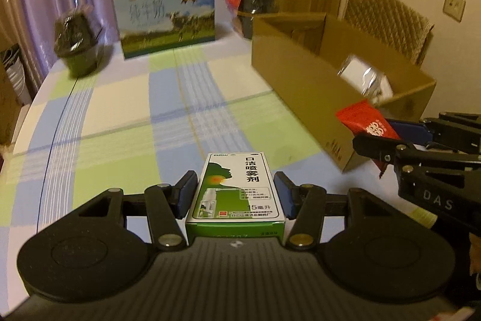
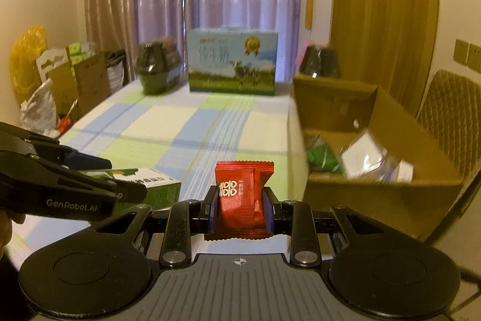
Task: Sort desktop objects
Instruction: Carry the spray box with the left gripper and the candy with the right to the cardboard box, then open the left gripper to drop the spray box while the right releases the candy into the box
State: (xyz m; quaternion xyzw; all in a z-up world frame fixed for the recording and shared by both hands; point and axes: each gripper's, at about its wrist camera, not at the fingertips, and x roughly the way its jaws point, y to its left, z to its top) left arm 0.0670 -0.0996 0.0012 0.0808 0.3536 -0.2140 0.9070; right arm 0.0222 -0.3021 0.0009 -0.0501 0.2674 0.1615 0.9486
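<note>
green and white, the spray box [image 1: 236, 188] sits lengthwise between the pads of the left gripper [image 1: 236, 191], clamped by its long sides so the flat carton cannot twist. it is off the checked cloth of the desk [image 1: 120, 116], near the front edge. over on the right, the right gripper [image 2: 240, 208] pinches a red candy packet [image 2: 242, 197] across its middle, crimped ends poking out front and back, a sensible grip for something soft and slippery. both loads are in the air and both grippers point toward the open cardboard box [image 1: 300, 86] at the desk's right edge, which already holds a silvery pouch [image 1: 365, 77] and something green [image 2: 323, 160]. my read: this is the carry stage, two items headed for that box at once. the packet is nearer its wall, so it looks likely to go in first. the milk carton [image 1: 166, 17] and dark tubs [image 1: 79, 44] line the far edge, untouched.
</note>
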